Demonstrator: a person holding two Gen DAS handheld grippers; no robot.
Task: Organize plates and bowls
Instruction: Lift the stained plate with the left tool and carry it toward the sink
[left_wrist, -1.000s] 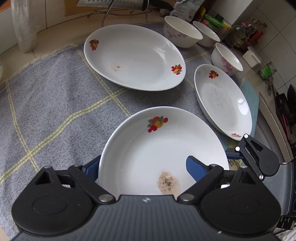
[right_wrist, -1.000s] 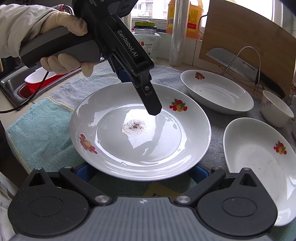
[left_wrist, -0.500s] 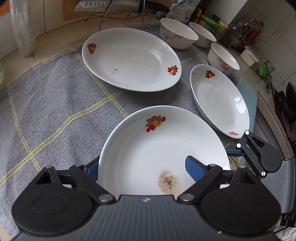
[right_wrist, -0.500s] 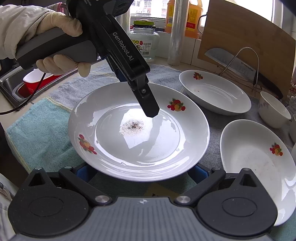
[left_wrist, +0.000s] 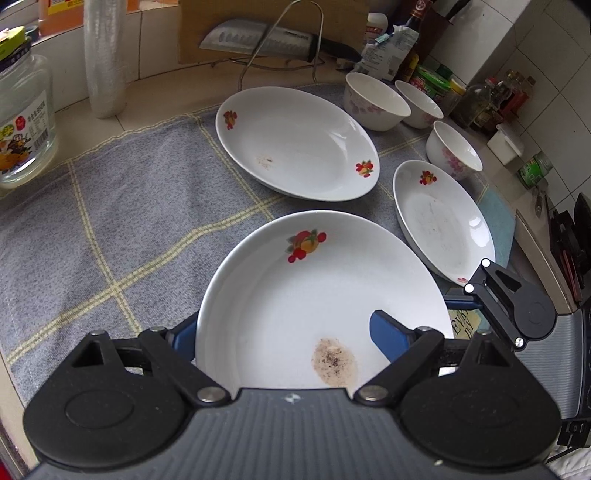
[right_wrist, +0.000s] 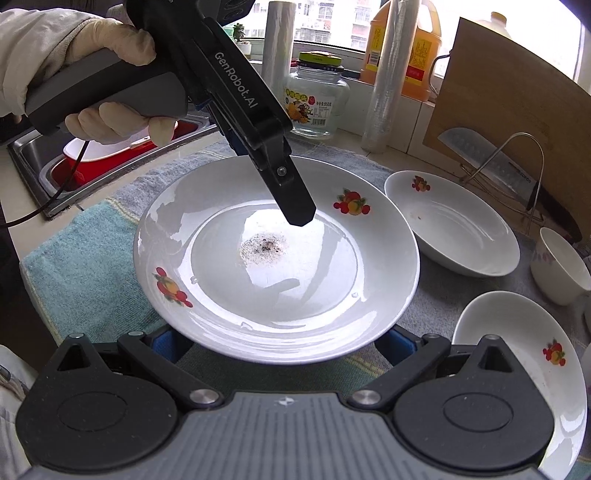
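Observation:
A white plate (left_wrist: 317, 295) with fruit decals and a brown stain is pinched at its rim by my left gripper (left_wrist: 284, 328). One finger (right_wrist: 291, 192) lies on top of the plate and the other sits under it. The plate (right_wrist: 277, 258) hangs slightly above the cloth. My right gripper (right_wrist: 280, 343) is open, its blue pads under the plate's near rim, not pressing it. Two more decal plates (left_wrist: 295, 144) (left_wrist: 443, 221) rest on the cloth. Three white bowls (left_wrist: 373, 101) (left_wrist: 421, 103) (left_wrist: 454, 155) stand behind them.
A grey checked cloth (left_wrist: 110, 221) covers the counter. A glass jar (left_wrist: 22, 122) and a film roll (left_wrist: 105, 55) stand at the back left, a knife on a wire rack (left_wrist: 266, 40) behind the plates, bottles (left_wrist: 480, 99) at the right. A sink with a red basin (right_wrist: 92, 158) lies beyond the gloved hand (right_wrist: 110, 55).
My left gripper has risen a little with the plate held in it, and its view now takes in more of the back counter. The right gripper has stayed in place.

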